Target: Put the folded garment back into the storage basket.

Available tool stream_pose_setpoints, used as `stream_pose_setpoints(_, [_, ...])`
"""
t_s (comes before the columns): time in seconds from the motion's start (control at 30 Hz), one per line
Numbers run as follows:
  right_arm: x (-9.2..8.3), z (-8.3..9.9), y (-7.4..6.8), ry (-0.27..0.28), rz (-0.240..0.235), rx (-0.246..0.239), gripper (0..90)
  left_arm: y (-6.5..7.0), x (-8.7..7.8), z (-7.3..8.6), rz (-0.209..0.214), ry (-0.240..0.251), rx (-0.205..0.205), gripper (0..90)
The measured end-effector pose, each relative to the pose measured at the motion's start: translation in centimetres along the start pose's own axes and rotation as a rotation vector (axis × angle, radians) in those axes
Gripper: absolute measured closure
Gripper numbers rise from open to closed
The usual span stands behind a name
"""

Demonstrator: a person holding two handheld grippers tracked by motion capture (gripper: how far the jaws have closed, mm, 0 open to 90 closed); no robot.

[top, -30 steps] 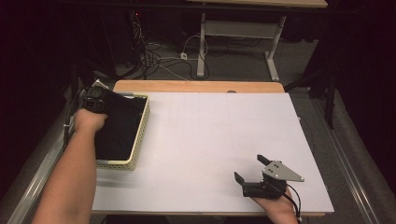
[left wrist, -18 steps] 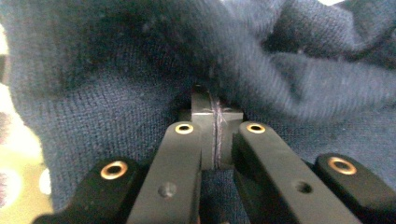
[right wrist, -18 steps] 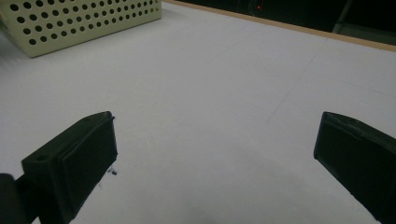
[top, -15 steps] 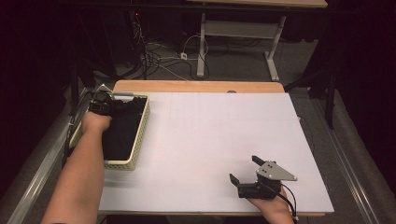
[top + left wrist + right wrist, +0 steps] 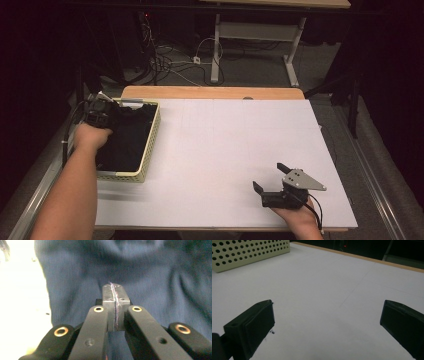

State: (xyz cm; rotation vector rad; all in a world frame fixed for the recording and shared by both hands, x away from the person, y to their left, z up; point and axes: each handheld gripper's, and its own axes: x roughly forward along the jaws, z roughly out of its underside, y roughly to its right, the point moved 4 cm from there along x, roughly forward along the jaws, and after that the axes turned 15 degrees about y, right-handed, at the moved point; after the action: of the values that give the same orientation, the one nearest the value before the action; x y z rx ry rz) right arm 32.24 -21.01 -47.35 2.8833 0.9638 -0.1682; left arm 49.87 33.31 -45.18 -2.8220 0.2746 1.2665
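A dark blue knitted cloth [image 5: 127, 140] [image 5: 150, 270] lies in a cream perforated basket [image 5: 150, 145] at the table's left edge. My left gripper [image 5: 106, 111] [image 5: 115, 288] is over the basket's far left corner, low on the cloth. Its jaws are shut, and a thin line of blue fibres is pinched along the seam between the pads. My right gripper [image 5: 269, 176] [image 5: 327, 315] rests near the table's front right, held by a hand. It stands open, with only bare white table [image 5: 225, 140] between its pads.
The basket's perforated wall [image 5: 249, 252] shows far off in the right gripper view. The table's wooden back edge [image 5: 210, 92] borders a dark floor with cables and a desk frame [image 5: 250, 45]. A metal rail runs along the left side.
My left hand shifted a little over the basket's far left corner, first right, then back toward the near left. The right gripper stayed almost still.
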Motion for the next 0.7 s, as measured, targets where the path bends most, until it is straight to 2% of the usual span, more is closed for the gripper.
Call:
stream_pose_setpoints(0.17, [-0.2, -0.3, 1.2, -0.016, 0.003, -0.027, 0.1, 0.3, -2.1, 1.8, 0.003, -0.023, -0.011, 87.9])
stream_pose_setpoints(0.33, [-0.4, -0.4, 2.1, 0.017, 0.006, -0.033, 0.1, 1.4, -3.4, 3.2, 0.033, -0.043, -0.019, 87.9])
stream_pose_setpoints(0.43, [-0.7, -0.4, 2.0, 0.048, -0.003, -0.02, 0.1, 2.2, -4.1, 3.8, 0.041, -0.073, -0.001, 88.0])
stream_pose_setpoints(0.53, [-1.0, -0.4, 1.8, 0.055, -0.023, -0.026, 0.1, 3.2, -4.5, 4.4, 0.054, -0.127, 0.026, 87.9])
stream_pose_setpoints(0.7, [-1.8, -0.4, 1.8, 0.071, -0.026, -0.016, 0.1, 4.5, -4.4, 5.3, 0.062, -0.243, 0.052, 87.9])
